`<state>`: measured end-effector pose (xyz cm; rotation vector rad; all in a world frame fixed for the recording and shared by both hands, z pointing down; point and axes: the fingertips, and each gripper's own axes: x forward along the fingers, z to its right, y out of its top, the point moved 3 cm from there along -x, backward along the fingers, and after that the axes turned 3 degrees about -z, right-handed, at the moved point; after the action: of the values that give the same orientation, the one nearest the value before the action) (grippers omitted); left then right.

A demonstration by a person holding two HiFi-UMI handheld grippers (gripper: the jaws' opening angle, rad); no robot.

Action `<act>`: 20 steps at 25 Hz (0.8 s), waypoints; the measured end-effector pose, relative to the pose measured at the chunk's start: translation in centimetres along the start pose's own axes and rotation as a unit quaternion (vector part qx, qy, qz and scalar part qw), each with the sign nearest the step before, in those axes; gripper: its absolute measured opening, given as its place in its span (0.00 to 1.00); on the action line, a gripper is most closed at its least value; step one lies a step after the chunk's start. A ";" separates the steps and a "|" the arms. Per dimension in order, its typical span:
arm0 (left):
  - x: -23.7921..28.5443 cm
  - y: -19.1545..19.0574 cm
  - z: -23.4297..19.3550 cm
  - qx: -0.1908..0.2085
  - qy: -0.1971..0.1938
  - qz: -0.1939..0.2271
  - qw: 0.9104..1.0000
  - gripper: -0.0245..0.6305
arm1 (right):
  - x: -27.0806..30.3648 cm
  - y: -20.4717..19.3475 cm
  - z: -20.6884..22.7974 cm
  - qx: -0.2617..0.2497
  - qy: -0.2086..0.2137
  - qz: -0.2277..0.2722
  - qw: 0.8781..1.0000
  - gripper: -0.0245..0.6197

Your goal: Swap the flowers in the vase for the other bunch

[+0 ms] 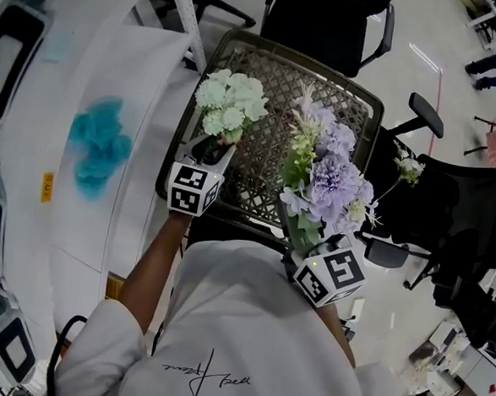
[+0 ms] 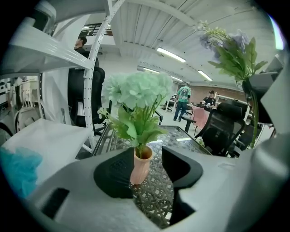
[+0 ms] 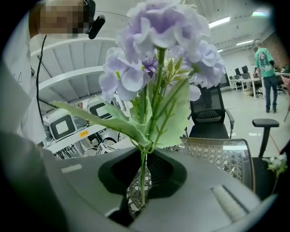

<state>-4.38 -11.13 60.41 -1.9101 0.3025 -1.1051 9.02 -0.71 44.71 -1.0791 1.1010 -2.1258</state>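
Left gripper: jaws wide, one on either side of the vase, not clamping it.
Vase: pink, upright on the wicker table, near its 9 o'clock edge, holding pale green flowers.
Right gripper: jaws narrow, pinching the stem of the purple bunch, above the table's 4 o'clock side.

Your left gripper has its jaws apart around the pink vase. The vase sits close to the left pad, with a clear gap to the right pad. The pale green flowers spread wide above the vase mouth. The lilac bunch, clamped by its stem in your right gripper, fills the space just beside them. Open mesh table lies beyond the vase. A black office chair crowds the far edge, and a white rack post stands at the left.
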 end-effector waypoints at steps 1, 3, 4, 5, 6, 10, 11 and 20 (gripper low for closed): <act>0.3 0.0 -0.1 0.000 -0.001 -0.001 1.000 0.32 | 0.0 0.0 0.1 0.002 -0.002 -0.001 1.000 0.11; 0.7 0.2 -0.2 -0.003 -0.003 -0.005 1.000 0.34 | 0.1 0.0 0.4 0.006 -0.004 -0.003 1.000 0.11; 0.9 0.2 -0.2 -0.004 -0.003 -0.006 1.000 0.35 | 0.1 0.0 0.5 0.008 -0.006 -0.003 1.000 0.11; 1.1 0.3 -0.4 -0.005 -0.003 -0.008 1.000 0.36 | 0.1 0.0 0.6 0.009 -0.007 -0.004 1.000 0.11; 1.3 0.3 -0.5 -0.005 -0.003 -0.009 1.000 0.37 | 0.2 0.0 0.6 0.010 -0.008 -0.005 1.000 0.11; 1.9 0.5 -1.0 -0.006 -0.006 -0.005 1.000 0.40 | 0.6 -0.2 0.7 0.014 -0.011 -0.007 1.000 0.11; 2.0 0.6 -1.0 -0.006 -0.006 -0.002 1.000 0.40 | 0.6 -0.2 0.7 0.014 -0.011 -0.008 1.000 0.11; 3.4 1.3 -0.9 -0.001 -0.012 0.027 1.000 0.42 | 1.0 -0.2 0.8 0.015 -0.010 -0.017 1.000 0.11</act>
<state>-2.89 -14.42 61.55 -1.9053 0.3397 -1.0465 9.18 -1.63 45.61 -1.1103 1.0446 -2.1467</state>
